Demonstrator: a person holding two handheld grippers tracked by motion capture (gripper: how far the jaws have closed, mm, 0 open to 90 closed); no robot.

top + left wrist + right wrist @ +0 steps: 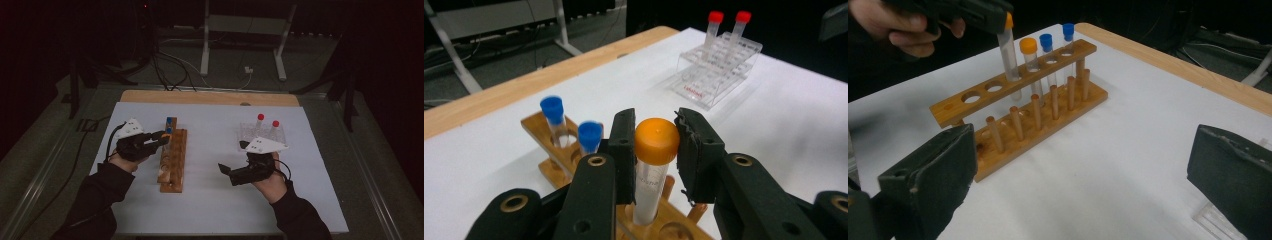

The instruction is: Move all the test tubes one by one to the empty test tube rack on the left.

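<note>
Evidently the step in hand is seating an orange-capped tube (655, 165) in the wooden test-tube rack (172, 160): the left gripper (656, 150) has its jaws clamped on the tube just under the cap, and in the right gripper view the tube's lower end already stands in a hole of the rack's top rail, next to a second orange-capped tube (1030, 62) and two blue-capped tubes (1057, 40). The next move, I judge, calls for a straight descent until it bottoms, then a release — any tilt would bind it in the hole. The right gripper (235, 172) waits at 3 o'clock of the rack, jaws wide apart and empty. Open white tabletop (210, 200) lies between them; the clear plastic rack (262, 135) with red-capped tubes (267, 122) sits at 1 o'clock, well apart.
</note>
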